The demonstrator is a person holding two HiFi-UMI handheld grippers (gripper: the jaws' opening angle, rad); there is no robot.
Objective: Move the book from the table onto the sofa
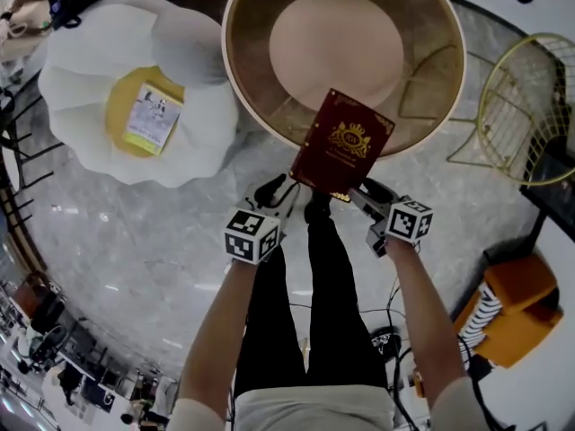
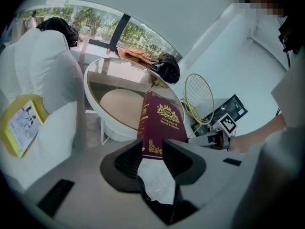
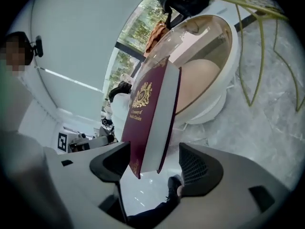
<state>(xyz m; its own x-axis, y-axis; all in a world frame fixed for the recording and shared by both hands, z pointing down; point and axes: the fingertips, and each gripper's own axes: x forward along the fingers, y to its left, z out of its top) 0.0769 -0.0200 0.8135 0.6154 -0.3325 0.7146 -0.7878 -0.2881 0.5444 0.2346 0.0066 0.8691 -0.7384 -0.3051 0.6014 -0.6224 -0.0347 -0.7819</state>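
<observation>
Maroon with a gilt crest, the book [image 1: 341, 146] stands tilted over the near rim of the round glass tabletop [image 1: 252, 34], its lower edge between our two grippers. Our left gripper [image 2: 152, 151] has its jaws a little apart around one corner. Our right gripper [image 3: 150, 161] has its jaws wide, with a clear gap on one side of the book. Left of the tabletop, the white sofa [image 1: 81, 79] holds a yellow cushion [image 1: 126, 97] with a booklet [image 1: 153, 119] lying on it. Right of the tabletop stands a gold wire frame [image 1: 530, 106], all on a grey marble floor [image 1: 135, 241].
</observation>
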